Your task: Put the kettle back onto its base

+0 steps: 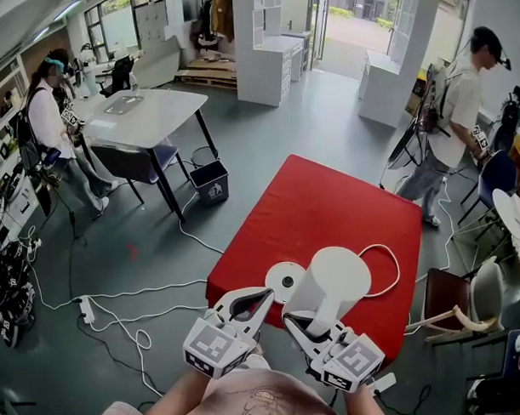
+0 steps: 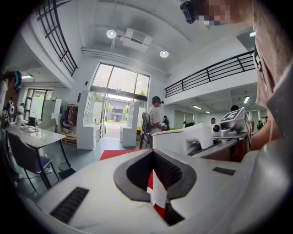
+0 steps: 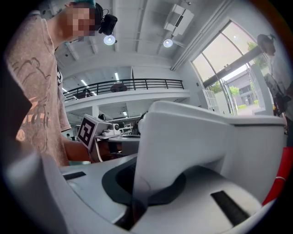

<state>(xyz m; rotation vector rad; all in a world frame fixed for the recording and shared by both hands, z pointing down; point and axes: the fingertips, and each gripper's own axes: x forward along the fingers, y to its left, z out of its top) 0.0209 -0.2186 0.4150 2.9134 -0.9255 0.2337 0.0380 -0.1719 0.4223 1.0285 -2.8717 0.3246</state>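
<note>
Lab hall, mezzanine [image 2: 215, 71], floor cables [image 1: 161, 289]

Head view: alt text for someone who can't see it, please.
The right gripper grips a white kettle over a red table, beside its round base. The left gripper is close by, empty.

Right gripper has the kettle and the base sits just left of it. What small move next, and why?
Probably ease the right gripper leftward until the kettle is centred over the base. The kettle, held by its handle, is beside the base and only covers its right edge.
</note>
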